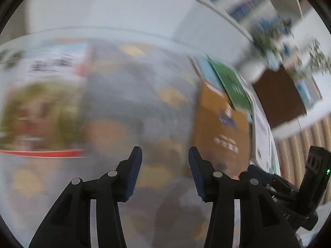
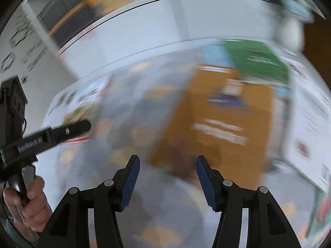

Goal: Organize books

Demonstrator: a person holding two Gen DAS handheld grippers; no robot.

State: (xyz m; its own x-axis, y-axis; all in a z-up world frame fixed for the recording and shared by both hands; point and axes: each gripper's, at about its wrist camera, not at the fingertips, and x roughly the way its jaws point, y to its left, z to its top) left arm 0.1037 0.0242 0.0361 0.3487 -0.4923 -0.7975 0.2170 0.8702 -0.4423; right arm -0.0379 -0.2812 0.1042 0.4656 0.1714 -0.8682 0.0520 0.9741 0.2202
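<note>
Prob. home/study rm: white bookshelf [image 1: 217, 10] w/ books [image 1: 244, 10], plants [image 1: 318, 60].

Two black plastic grippers, left gripper [image 1: 165, 155] and right gripper [image 2: 168, 163], each with ribbed dark-blue pads [image 2: 129, 183], round silver pivot pins [image 1: 112, 173] and slotted arms; white lettering on one's flank, a green light [image 1: 328, 172] on the other's housing.

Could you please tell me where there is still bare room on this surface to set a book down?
Blur limits this. The white strip along the far edge, behind the books, looks bare. The right side is crowded: the brown book lies overlapped by the green book, with a white sheet beside them. A large grey patterned cover fills the middle.
</note>
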